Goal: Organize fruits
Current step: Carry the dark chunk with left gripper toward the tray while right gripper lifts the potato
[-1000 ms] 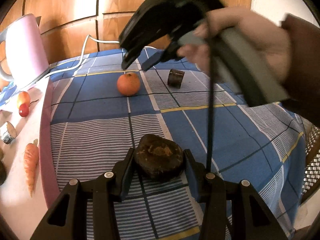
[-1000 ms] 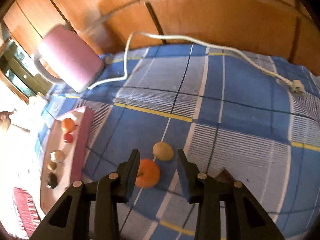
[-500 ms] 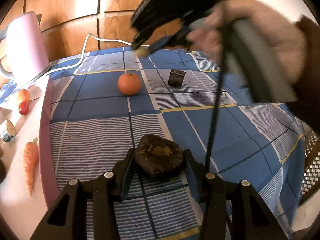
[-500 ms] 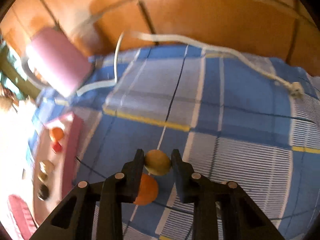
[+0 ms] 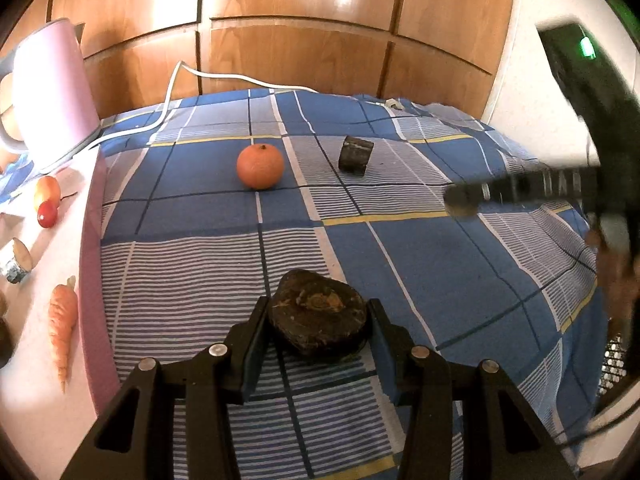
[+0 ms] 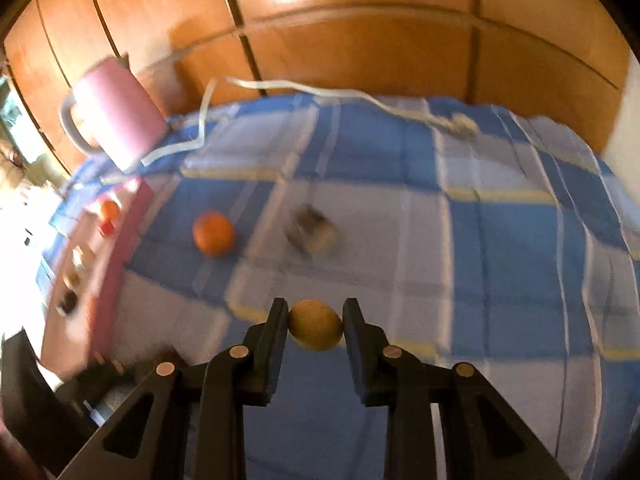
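Right gripper (image 6: 315,323) jaws clenched on a small round yellowish-tan fruit (image 6: 315,324), lifted above the blue checked cloth (image 6: 500,248). Left gripper (image 5: 319,322) jaws grasp a dark brown flat lumpy fruit (image 5: 319,317), apparently resting on the cloth near its front edge. Round orange fruit (image 5: 260,166) and dark cylindrical piece (image 5: 355,155) sit toward the far edge.

Orange (image 5: 260,166) left of cylinder (image 5: 355,155) (both on cloth (image 5: 440,280))
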`<state>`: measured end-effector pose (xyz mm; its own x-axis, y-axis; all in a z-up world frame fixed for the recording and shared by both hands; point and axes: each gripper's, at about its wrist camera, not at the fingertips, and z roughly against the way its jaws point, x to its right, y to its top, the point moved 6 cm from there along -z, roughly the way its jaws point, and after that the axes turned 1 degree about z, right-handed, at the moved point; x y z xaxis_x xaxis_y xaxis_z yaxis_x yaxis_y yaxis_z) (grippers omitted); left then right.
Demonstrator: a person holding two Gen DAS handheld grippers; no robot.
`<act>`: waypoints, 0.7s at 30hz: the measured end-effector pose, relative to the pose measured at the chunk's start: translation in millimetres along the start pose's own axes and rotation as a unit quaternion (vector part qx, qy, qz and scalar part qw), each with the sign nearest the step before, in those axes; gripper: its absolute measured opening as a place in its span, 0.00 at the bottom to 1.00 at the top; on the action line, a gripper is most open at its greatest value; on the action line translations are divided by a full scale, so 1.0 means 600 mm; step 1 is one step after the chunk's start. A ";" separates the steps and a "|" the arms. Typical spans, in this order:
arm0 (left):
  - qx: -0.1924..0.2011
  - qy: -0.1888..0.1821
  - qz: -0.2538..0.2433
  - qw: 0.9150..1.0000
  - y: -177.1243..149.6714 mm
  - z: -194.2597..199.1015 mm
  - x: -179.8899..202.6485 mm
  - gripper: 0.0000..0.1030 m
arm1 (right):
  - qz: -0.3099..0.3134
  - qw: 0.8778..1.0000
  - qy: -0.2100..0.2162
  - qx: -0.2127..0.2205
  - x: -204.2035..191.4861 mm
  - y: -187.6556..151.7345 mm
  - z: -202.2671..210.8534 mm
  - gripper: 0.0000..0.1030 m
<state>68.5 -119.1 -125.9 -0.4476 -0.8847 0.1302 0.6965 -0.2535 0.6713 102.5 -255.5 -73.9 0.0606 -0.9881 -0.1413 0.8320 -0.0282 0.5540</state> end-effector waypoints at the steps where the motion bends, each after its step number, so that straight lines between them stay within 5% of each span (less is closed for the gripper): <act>1: -0.002 -0.003 0.004 1.000 0.002 0.000 -0.002 0.45 | -0.004 1.000 -0.005 -0.006 0.006 -0.014 -0.004 0.27; 14: 0.029 -0.018 0.049 0.998 0.039 0.095 -0.022 0.45 | -0.048 0.999 -0.007 -0.001 0.034 -0.061 -0.020 0.27; 21: 0.066 0.006 0.114 0.991 0.057 0.182 -0.102 0.45 | -0.054 0.999 -0.007 0.007 0.035 -0.061 -0.020 0.27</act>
<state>58.4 -30.9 -30.9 -0.2807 -0.9176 0.2815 0.6988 0.0057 0.7153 79.8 -273.3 -107.3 -0.0365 -0.9812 -0.1893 0.8256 -0.1363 0.5475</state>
